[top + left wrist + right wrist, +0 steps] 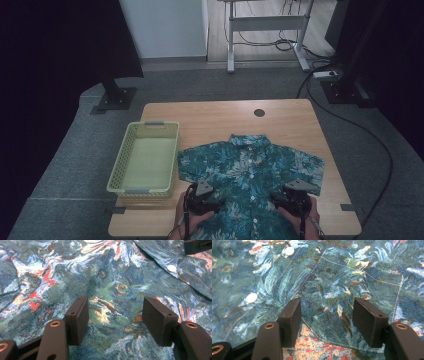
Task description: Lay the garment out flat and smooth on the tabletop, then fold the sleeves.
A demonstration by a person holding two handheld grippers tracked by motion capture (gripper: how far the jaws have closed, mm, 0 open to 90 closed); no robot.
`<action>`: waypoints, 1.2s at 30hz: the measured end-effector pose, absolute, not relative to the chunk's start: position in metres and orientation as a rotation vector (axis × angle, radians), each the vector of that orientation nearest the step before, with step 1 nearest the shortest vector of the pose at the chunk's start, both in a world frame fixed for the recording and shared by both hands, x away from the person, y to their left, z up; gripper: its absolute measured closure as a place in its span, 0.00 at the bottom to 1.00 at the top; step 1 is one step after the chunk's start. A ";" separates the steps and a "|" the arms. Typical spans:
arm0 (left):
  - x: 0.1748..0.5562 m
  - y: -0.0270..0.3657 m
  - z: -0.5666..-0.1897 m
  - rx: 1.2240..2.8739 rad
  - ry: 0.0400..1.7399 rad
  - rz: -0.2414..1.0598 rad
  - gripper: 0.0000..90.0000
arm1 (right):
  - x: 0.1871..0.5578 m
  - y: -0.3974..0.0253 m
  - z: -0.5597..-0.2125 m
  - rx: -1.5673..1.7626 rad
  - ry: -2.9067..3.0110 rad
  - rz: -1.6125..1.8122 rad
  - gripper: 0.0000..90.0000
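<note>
Nearest to me I count two grippers, one in each hand, both low over the hem end of one shirt (248,172). My left gripper (204,200) sits over the shirt's left lower part and my right gripper (295,197) over its right lower part. In the left gripper view my left gripper (113,315) has its jaws spread wide with only patterned cloth between them, gripping nothing; one white button (171,268) shows at the upper right. In the right gripper view my right gripper (325,313) is just as wide apart and holds nothing, above a stitched pocket (352,302), with two white buttons visible by the placket, a detail too small to make out from the high view. The high view gives me the layout instead: the shirt lies flat on the wooden table (290,122), front up, collar pointing away from me, its long axis running from me toward the far edge, both short sleeves spread sideways. One green basket (146,157) stands just beside the shirt's left sleeve. Farther off, one round dark hole (259,113) marks the tabletop.
</note>
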State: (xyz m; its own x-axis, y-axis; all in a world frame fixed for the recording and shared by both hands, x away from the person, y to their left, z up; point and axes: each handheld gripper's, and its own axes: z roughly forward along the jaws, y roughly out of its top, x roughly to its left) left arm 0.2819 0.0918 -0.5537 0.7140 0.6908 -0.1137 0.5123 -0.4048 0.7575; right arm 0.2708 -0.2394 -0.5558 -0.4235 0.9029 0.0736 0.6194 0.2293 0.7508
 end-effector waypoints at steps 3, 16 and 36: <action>0.275 0.092 -0.554 2.103 0.902 0.278 0.43 | 0.264 -0.240 -0.556 1.378 2.142 1.013 0.44; 0.250 0.097 -0.557 2.073 0.892 0.286 0.43 | 0.238 -0.249 -0.559 1.319 2.172 1.072 0.44; 0.252 0.098 -0.551 2.040 0.907 0.328 0.43 | 0.252 -0.250 -0.559 1.261 2.201 1.064 0.44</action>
State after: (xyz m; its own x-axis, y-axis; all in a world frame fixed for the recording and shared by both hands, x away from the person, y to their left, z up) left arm 0.2518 0.0977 -0.5506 0.7016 0.7061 -0.0962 0.4809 -0.3695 0.7952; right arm 0.2521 -0.2502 -0.5594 -0.5199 0.8534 0.0364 0.5588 0.3076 0.7702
